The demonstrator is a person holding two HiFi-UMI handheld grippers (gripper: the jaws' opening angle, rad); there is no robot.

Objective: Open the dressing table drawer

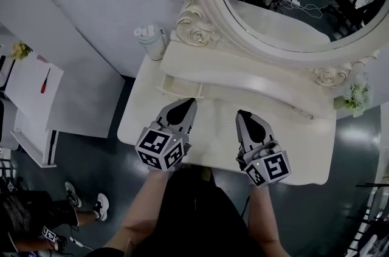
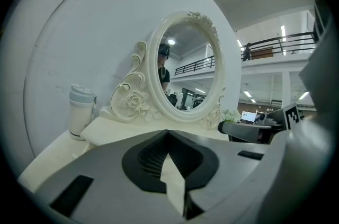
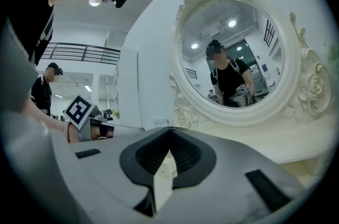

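The white dressing table [image 1: 146, 122] carries an oval carved mirror [image 1: 200, 0] on a raised tier [image 1: 243, 76]. A small ledge with a knob [image 1: 179, 90] juts from the tier's left end; I cannot tell whether it is a drawer front. My left gripper [image 1: 193, 101] hovers over the tabletop just in front of that ledge, jaws shut and empty. Beside it, my right gripper [image 1: 240, 113] is also shut and holds nothing. In the left gripper view the closed jaws [image 2: 168, 132] point level at the mirror [image 2: 185, 66]. The right gripper view shows the same [image 3: 170, 128].
A white lidded tumbler [image 1: 151, 42] stands at the table's back left corner. Pale flowers [image 1: 352, 95] sit at the right end. A white side table [image 1: 33, 89] with a red-handled tool stands to the left, and a seated person's legs [image 1: 67, 201] show on the floor.
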